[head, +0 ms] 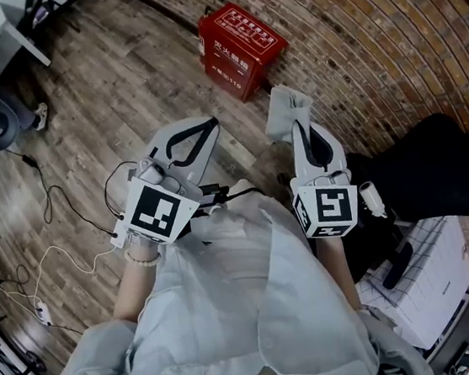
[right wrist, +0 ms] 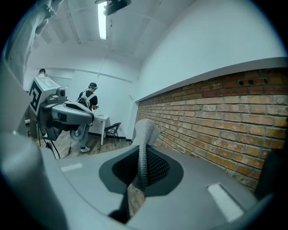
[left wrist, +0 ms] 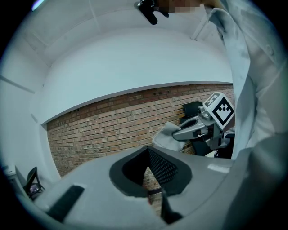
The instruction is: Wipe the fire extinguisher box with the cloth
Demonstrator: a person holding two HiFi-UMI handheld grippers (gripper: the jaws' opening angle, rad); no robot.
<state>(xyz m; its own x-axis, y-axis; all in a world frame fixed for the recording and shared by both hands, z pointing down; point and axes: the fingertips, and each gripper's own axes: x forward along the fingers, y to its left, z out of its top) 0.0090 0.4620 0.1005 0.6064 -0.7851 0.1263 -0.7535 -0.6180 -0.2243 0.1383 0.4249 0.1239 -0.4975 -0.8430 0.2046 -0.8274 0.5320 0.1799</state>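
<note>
Red, boxy fire extinguisher box (head: 239, 48) sits on the wood-plank floor (head: 105, 96) at the foot of the brick wall (head: 369, 38). Right gripper (head: 298, 132) is clamped on a crumpled grey cloth (head: 284, 110) with a nubbly weave, held short of the box. Left gripper (head: 198, 136) has its jaws together with nothing between.

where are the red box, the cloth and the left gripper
fire extinguisher box (head: 241, 46): head view, on its red top face
cloth (head: 284, 108): head view, on its bunched upper part
left gripper (head: 211, 126): head view, at its closed tips
</note>
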